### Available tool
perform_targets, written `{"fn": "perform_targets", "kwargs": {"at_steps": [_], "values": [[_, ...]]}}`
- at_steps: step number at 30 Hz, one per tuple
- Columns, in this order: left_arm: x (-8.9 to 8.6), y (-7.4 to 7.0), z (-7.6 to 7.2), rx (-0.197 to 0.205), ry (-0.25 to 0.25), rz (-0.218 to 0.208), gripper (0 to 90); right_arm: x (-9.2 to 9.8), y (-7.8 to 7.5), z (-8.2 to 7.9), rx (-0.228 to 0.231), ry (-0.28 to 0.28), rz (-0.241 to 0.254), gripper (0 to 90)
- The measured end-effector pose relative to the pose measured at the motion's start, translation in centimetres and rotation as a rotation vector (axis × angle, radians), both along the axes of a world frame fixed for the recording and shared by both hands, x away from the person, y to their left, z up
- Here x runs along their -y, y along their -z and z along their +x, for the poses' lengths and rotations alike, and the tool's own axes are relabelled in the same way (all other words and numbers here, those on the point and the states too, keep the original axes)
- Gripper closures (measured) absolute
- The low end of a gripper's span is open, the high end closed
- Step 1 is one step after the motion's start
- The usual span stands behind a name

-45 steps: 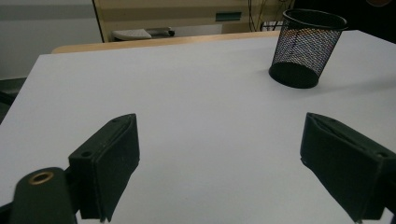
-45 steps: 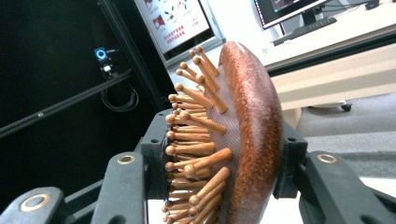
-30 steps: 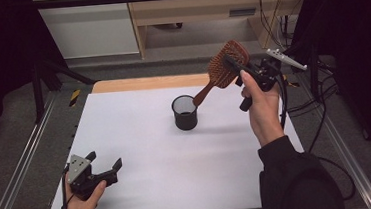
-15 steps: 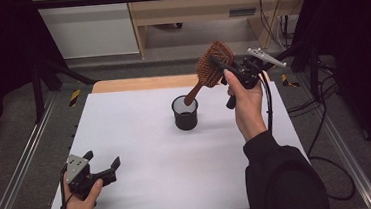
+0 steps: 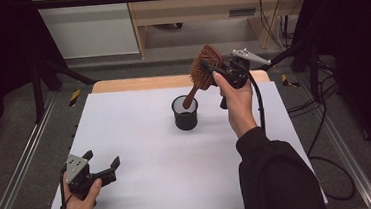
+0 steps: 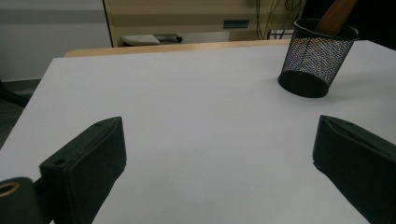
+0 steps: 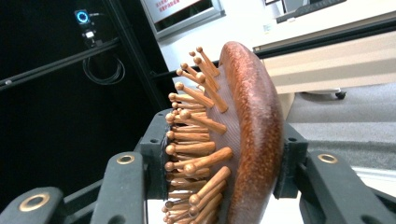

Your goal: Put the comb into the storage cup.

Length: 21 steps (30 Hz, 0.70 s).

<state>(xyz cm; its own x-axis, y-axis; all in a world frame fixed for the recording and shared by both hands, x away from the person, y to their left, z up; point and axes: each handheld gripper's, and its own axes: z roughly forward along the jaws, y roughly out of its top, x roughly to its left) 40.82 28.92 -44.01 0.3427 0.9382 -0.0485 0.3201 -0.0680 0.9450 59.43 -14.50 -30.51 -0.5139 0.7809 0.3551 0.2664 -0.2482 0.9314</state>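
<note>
A white desk [image 5: 142, 153] fills mid-frame. The right gripper [image 5: 210, 68], fingers pinching the wooden hairbrush [image 5: 202, 74] by its head, lowers the handle into the mesh cup [image 5: 185, 113] at centre; releasing seems next. The left gripper [image 5: 100, 167] rests lower left, fingers spread.

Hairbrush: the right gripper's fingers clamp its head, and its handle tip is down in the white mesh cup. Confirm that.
One detail is wrong: the mesh cup is black, not white, as the high view shows. The rest stands: the right gripper has its fingers clamped on the head of the hairbrush, and the handle tip is in the cup.
</note>
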Motion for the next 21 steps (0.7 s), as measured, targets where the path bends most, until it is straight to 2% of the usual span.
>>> {"fn": "perform_targets", "kwargs": {"at_steps": [21], "values": [[-0.3,-0.2,0.1,0.013,-0.01,0.001,3.1,-1.5,1.5,1.0,-0.037,-0.016,-0.055,50.8]]}}
